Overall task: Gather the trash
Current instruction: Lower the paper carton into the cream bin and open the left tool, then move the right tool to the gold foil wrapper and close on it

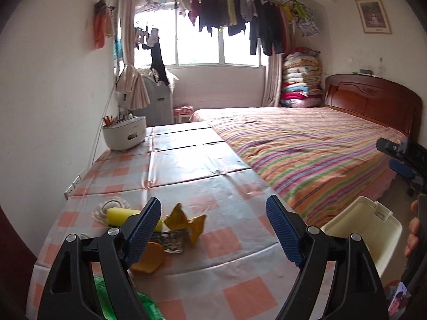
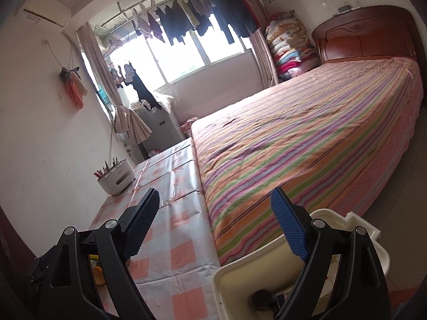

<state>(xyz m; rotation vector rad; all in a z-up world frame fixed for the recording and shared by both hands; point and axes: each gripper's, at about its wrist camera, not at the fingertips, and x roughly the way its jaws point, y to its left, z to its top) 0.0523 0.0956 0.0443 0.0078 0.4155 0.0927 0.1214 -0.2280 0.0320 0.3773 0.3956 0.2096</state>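
The trash (image 1: 176, 229) lies in a cluster on the bench (image 1: 213, 186), just beyond the left tool (image 1: 213, 229) and toward its left finger. That tool is nearer and gapes wide, empty. The right tool (image 2: 214, 226), also wide and empty, hangs over the bin (image 2: 240, 272) at the bench's right edge.

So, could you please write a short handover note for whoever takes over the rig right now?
Left gripper: open, nothing between the fingers, over the checked table.
Right gripper: open, empty, above the cream bin that stands beside the table's right edge.
Done: some items already lie in the bin; what they are is too hidden to tell.
Left on the table, near the left gripper: yellow crumpled wrapper, foil blister pack, orange piece, yellow sponge, white cord, and something green at the near edge.
Next, probably: pick those up and drop them in the bin.
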